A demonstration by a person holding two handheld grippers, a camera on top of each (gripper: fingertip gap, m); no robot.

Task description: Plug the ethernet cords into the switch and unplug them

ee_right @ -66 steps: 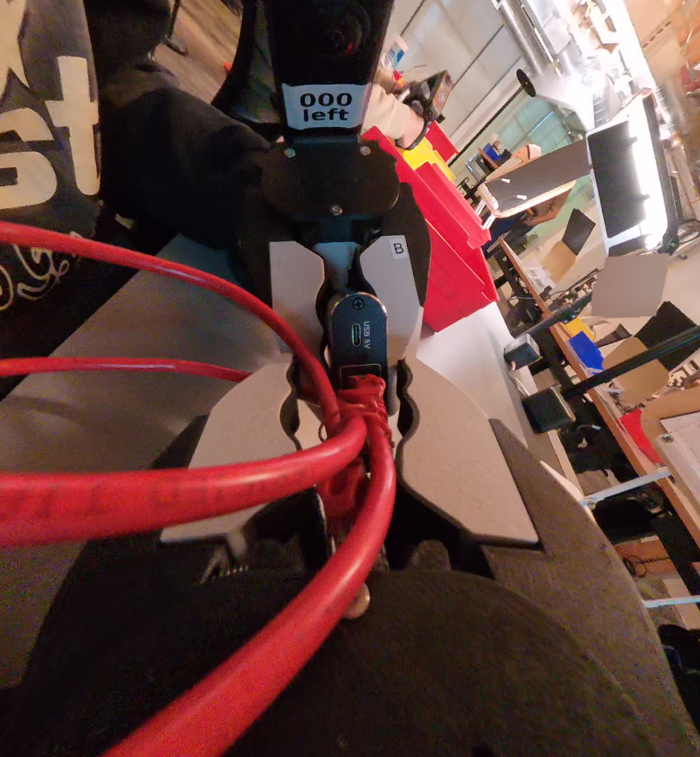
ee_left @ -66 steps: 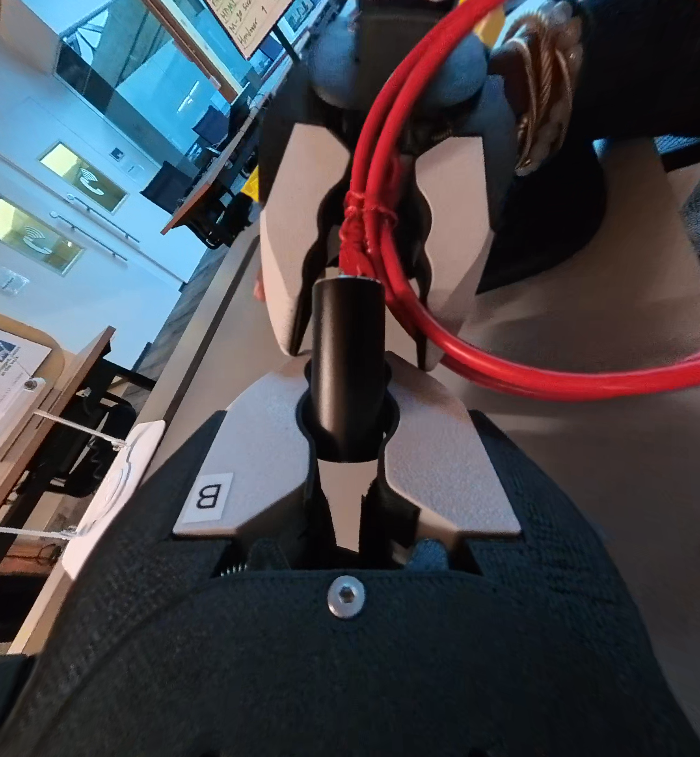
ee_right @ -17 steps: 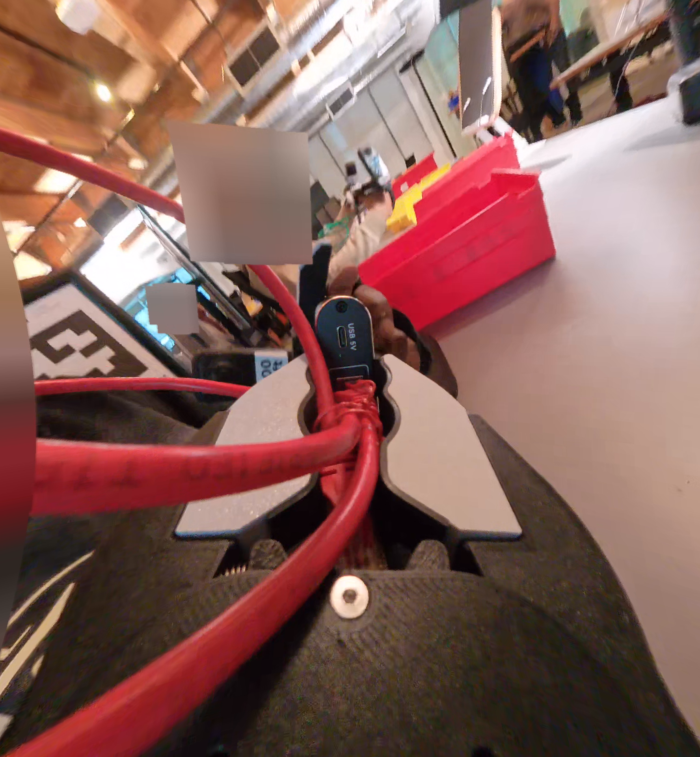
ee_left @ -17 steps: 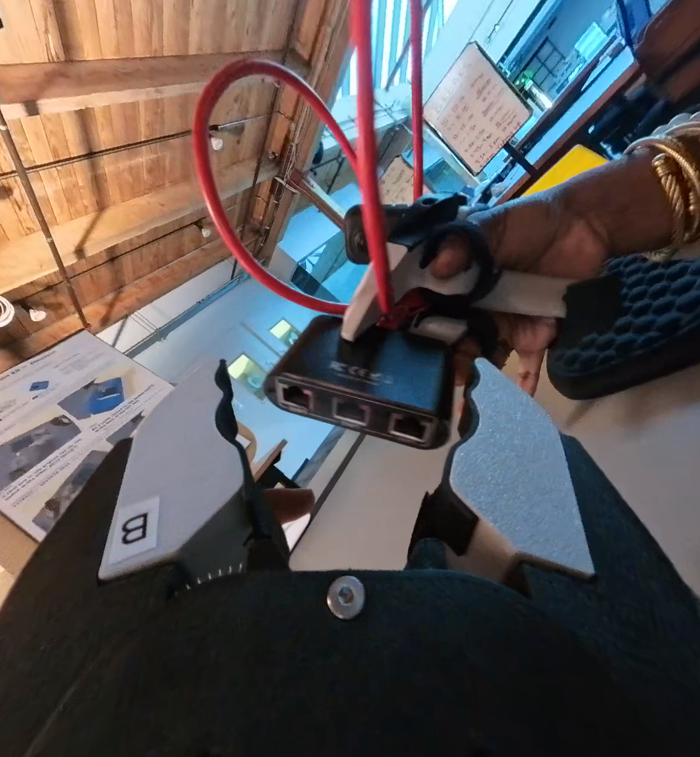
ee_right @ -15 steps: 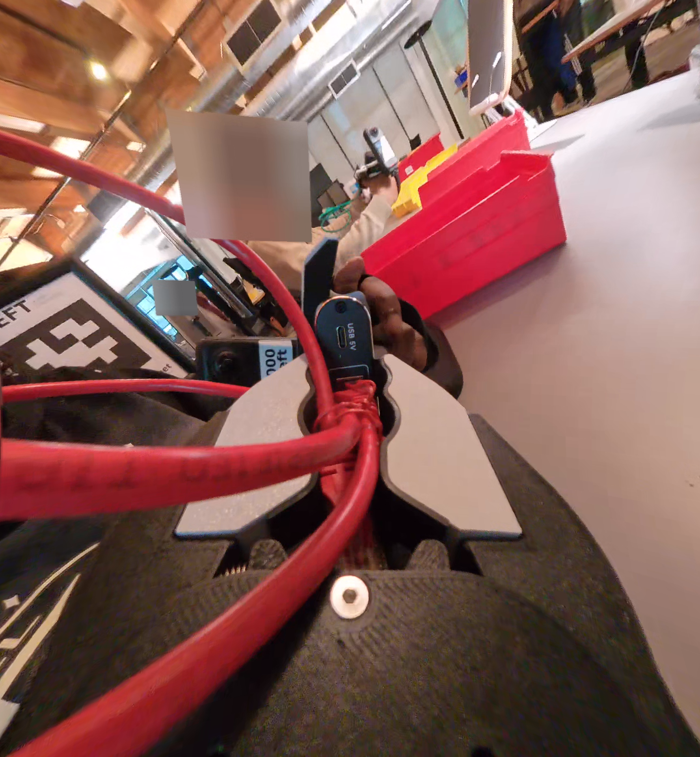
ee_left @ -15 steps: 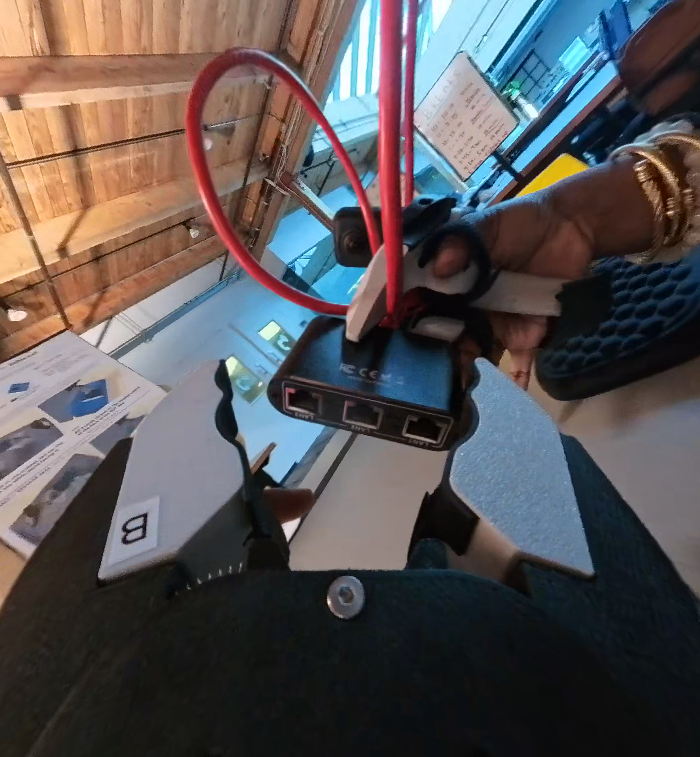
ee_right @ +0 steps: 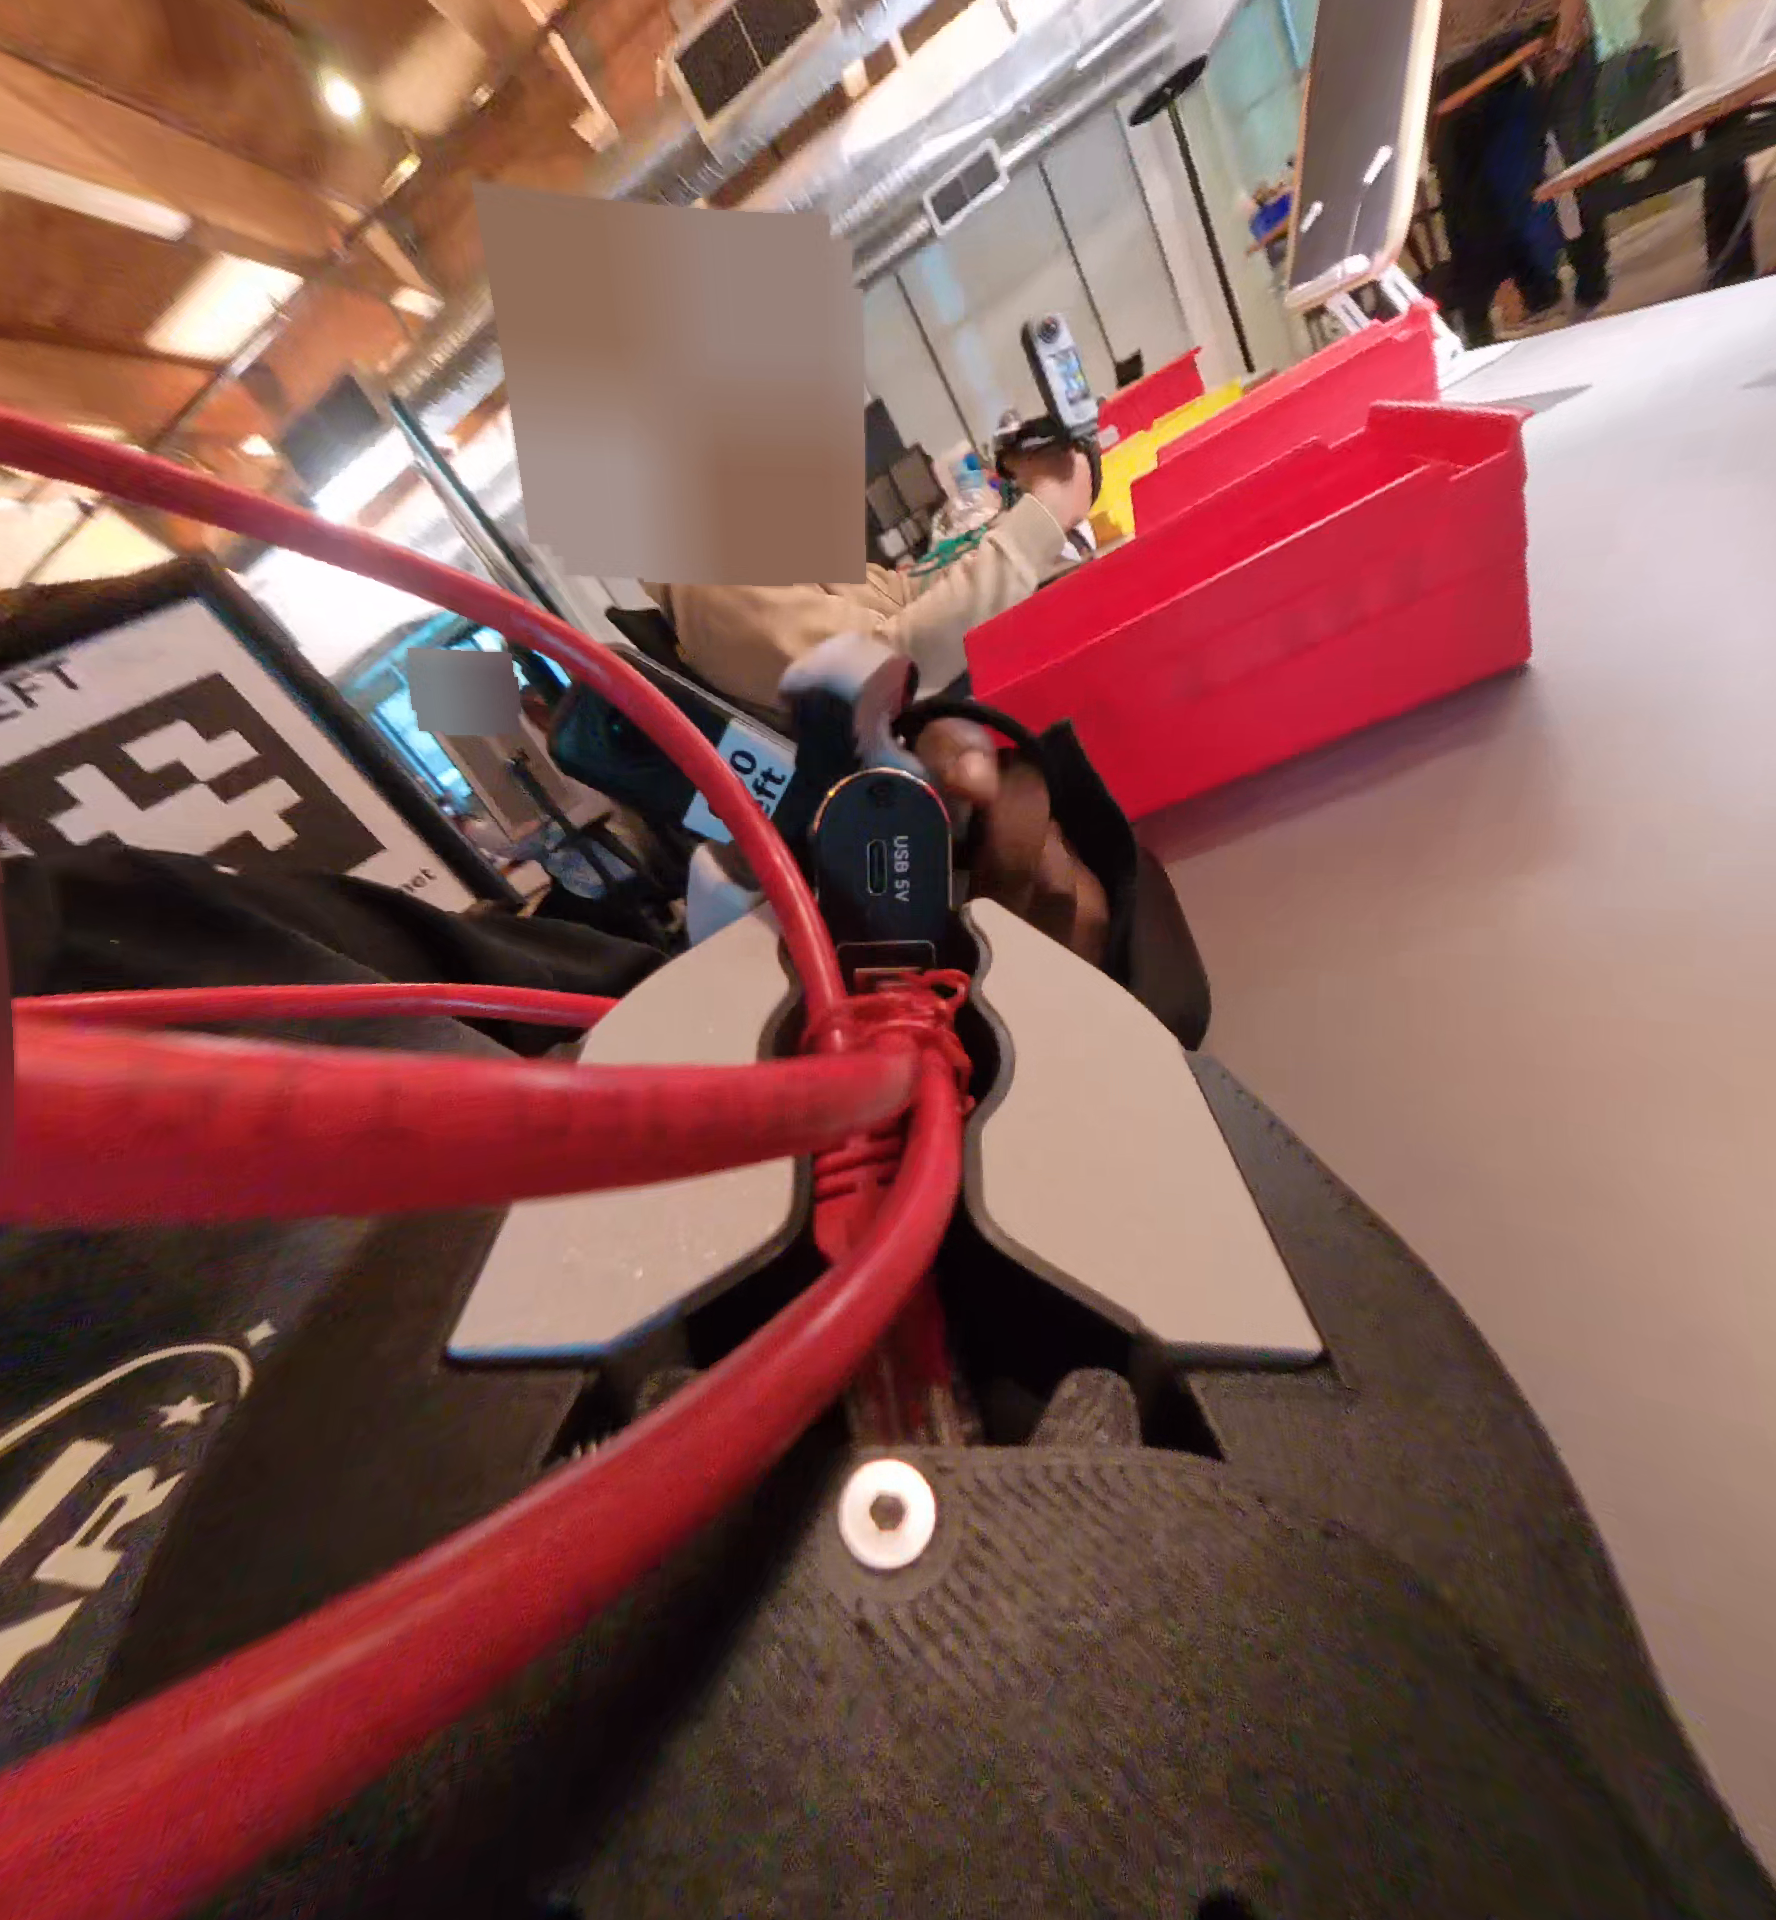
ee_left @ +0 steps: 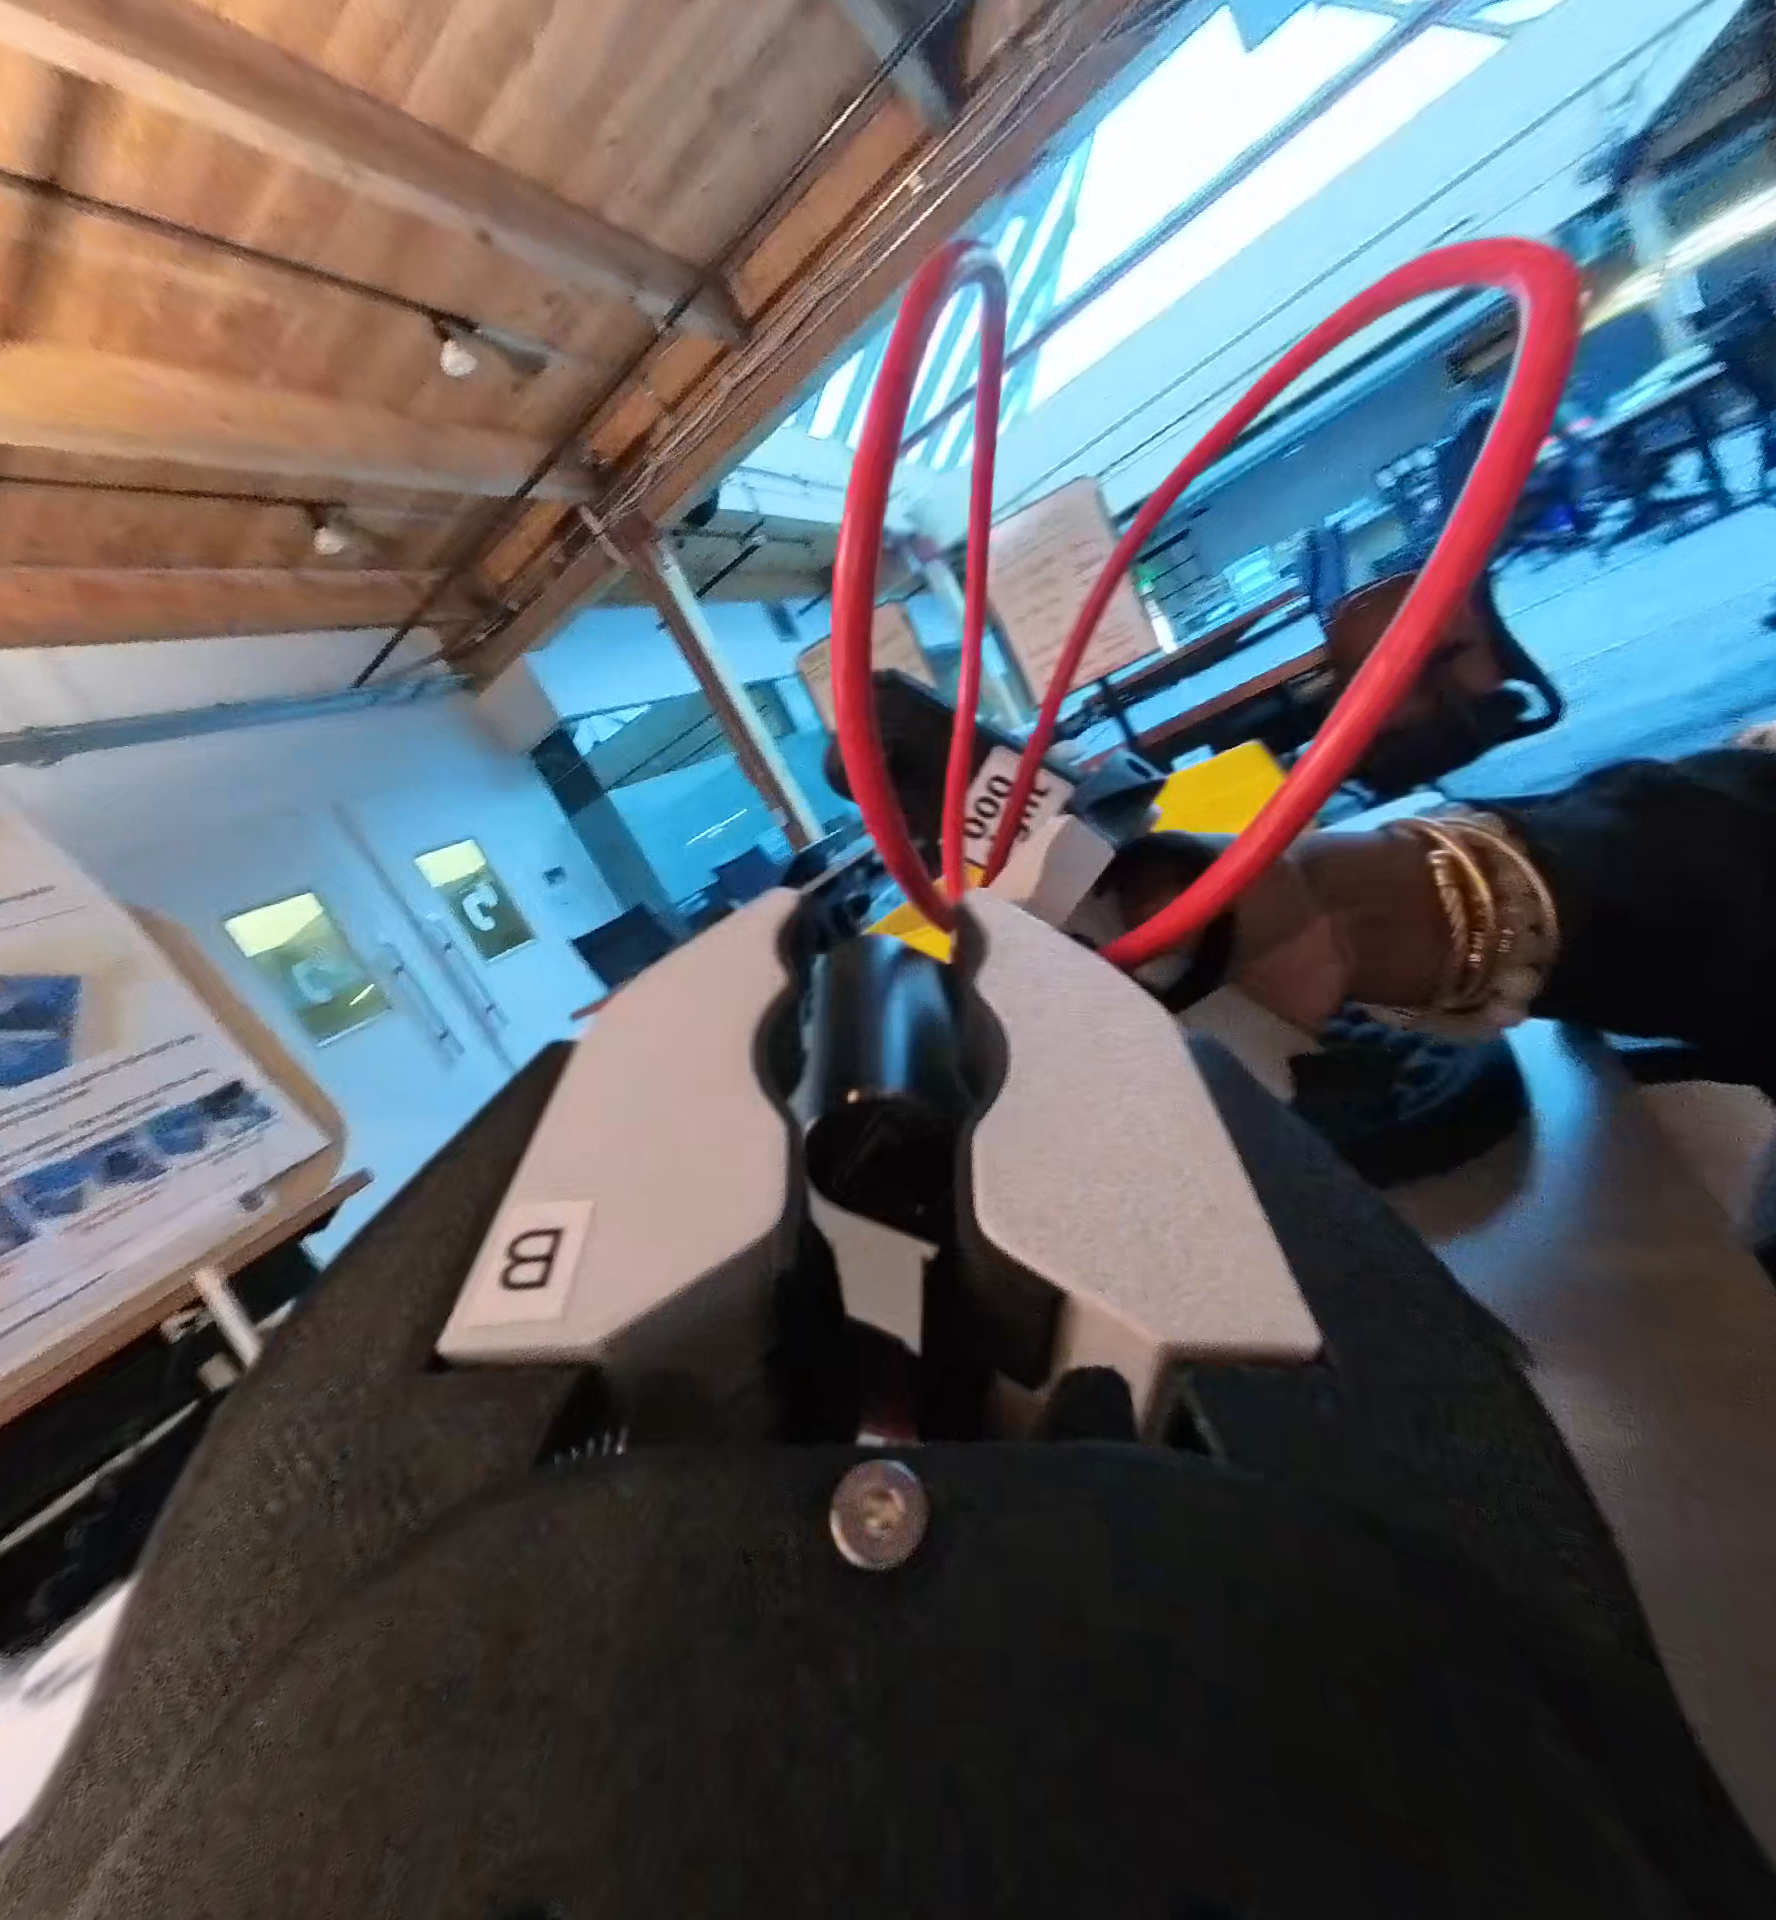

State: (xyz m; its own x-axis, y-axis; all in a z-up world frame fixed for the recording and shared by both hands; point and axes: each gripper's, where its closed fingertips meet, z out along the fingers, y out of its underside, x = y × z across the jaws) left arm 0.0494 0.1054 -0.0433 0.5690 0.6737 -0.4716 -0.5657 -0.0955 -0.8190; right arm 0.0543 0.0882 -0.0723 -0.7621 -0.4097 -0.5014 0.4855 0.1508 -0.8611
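In the left wrist view the left gripper [ee_left: 879,997] is now clamped narrow around the black ethernet switch [ee_left: 889,1081], gripping it across its thin sides so that only a rounded end shows between the grey fingers [ee_left: 1102,1122]. Half a second ago the same gripper stood wide, with the switch turned broadside and its 3 empty ports facing the camera, held up only by the cord end; so the left gripper has just retaken the switch.

In the right wrist view the right gripper [ee_right: 879,1029] is closed tight on the red plug boot [ee_right: 889,1070] of the red ethernet cord [ee_right: 396,1112], as it was before, and the plug meets the port at the near end of the switch [ee_right: 889,862]. How deep it sits cannot be told (the boot and wire tie hide the latch). Just beyond, the person's left hand [ee_right: 1009,831] wraps the left tool.

The cord's loops [ee_left: 1383,540] rise above both grippers, clear of the grey surface [ee_right: 1486,987]. Farther off on the surface sit red bins [ee_right: 1279,644].

With both ends held firmly again, the pair looks set for a straight pull or push along the port, probably unplugging. The switch is in the air, between the 2 grippers.
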